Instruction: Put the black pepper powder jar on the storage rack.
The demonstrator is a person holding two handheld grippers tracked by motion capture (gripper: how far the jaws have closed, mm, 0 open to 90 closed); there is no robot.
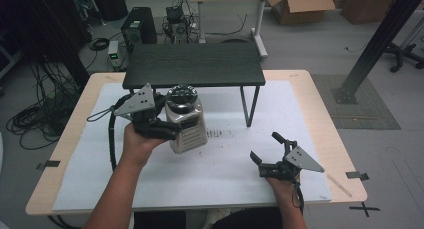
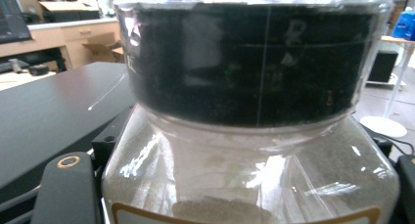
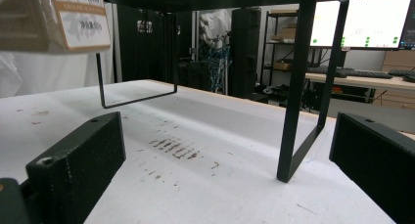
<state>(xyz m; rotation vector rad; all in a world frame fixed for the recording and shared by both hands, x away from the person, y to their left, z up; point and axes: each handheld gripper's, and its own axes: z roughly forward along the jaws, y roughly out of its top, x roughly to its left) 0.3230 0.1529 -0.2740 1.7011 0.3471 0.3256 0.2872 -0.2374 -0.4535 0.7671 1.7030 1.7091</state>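
A clear spice jar (image 1: 186,120) with a black lid and a white label hangs above the white sheet, held by my left gripper (image 1: 167,125), which is shut on its side. Up close in the left gripper view, the jar (image 2: 244,150) sits between the two black jaws with its dark lid on top. My right gripper (image 1: 267,151) rests open near the table's front right, nothing between its fingers. Its wide-apart jaws frame the bare sheet in the right gripper view, and the jar's label corner (image 3: 73,18) shows at upper left.
A low black shelf (image 1: 194,65) on thin metal legs stands at the back of the table; one leg (image 3: 298,87) rises just ahead of my right gripper. The white sheet (image 1: 225,159) carries faint dark marks. Cables, a computer tower and boxes sit on the floor beyond.
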